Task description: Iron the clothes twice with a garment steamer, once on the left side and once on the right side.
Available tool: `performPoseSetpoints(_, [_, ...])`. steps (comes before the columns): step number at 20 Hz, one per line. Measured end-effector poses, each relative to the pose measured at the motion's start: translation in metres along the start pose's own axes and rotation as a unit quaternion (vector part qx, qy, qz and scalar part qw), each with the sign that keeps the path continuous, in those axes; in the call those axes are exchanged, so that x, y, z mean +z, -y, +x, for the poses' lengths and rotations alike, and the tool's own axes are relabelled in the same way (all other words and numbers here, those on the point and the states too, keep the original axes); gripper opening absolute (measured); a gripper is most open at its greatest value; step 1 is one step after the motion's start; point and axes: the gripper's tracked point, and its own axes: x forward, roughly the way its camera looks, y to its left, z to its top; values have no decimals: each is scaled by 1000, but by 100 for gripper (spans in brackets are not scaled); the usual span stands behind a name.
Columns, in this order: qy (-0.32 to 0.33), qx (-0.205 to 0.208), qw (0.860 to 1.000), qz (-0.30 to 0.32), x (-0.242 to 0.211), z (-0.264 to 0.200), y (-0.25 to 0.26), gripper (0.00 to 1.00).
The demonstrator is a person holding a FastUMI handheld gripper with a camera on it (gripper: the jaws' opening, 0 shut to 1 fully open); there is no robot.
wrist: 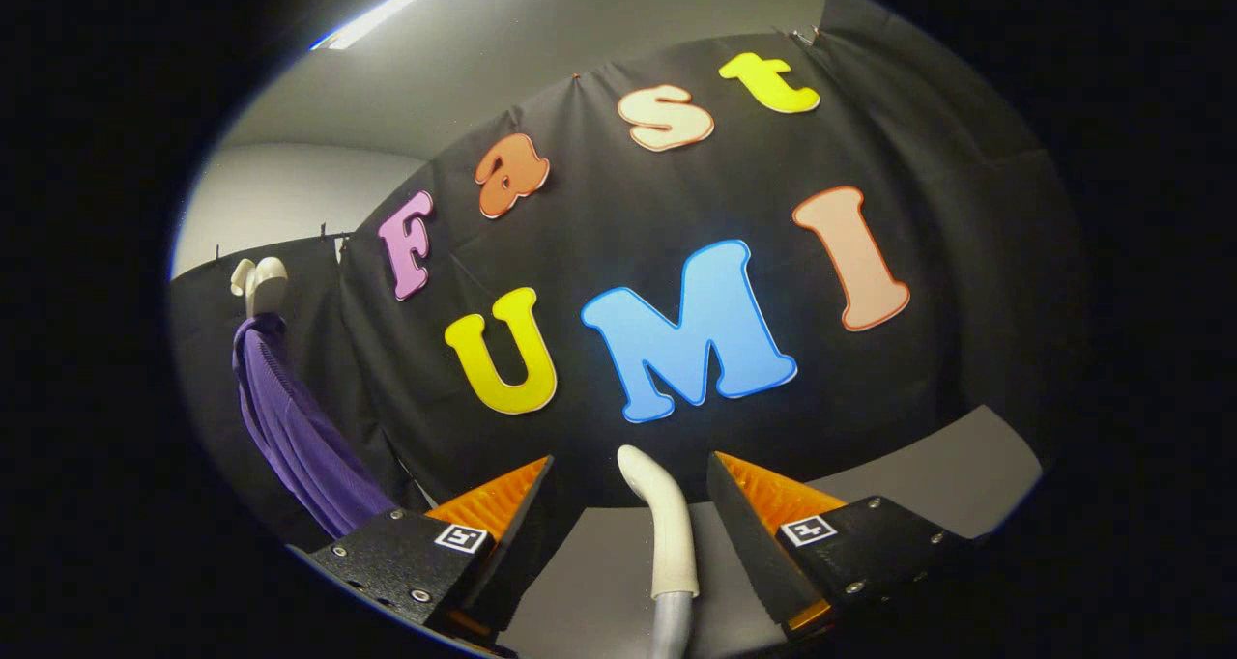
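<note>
The garment steamer point(665, 533) stands between the spread fingers of the tool point(628, 485), untouched by either, its long white handle upright and curving left at the tip. A purple garment point(290, 417) hangs well left of the steamer.

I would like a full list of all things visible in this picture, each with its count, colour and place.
white curved plastic steamer handle with grey hose: one, white and grey, standing between the claw's fingers with a gap on each side
purple ribbed garment: one, purple, hanging against the cloth wall beyond the left finger
white hanger top: one, white, above the garment
grey table surface: one, grey, below the cloth wall, beyond the fingers
black cloth wall: one, black, behind everything
ceiling light strip: one, white, overhead
claw: one, open, fingers on either side of the handle
</note>
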Motion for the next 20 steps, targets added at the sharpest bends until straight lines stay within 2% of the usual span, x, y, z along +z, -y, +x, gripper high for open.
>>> performPoseSetpoints(3, [-54,-4,998,19,-21,23,20,94])
performPoseSetpoints(6, [-106,11,994,31,-46,39,25,94])
performPoseSetpoints(9, [-139,1,989,42,-63,54,38,94])
performPoseSetpoints(15, [-203,33,974,91,-97,66,38,94])
performPoseSetpoints(20, [-243,69,955,154,-120,69,35,93])
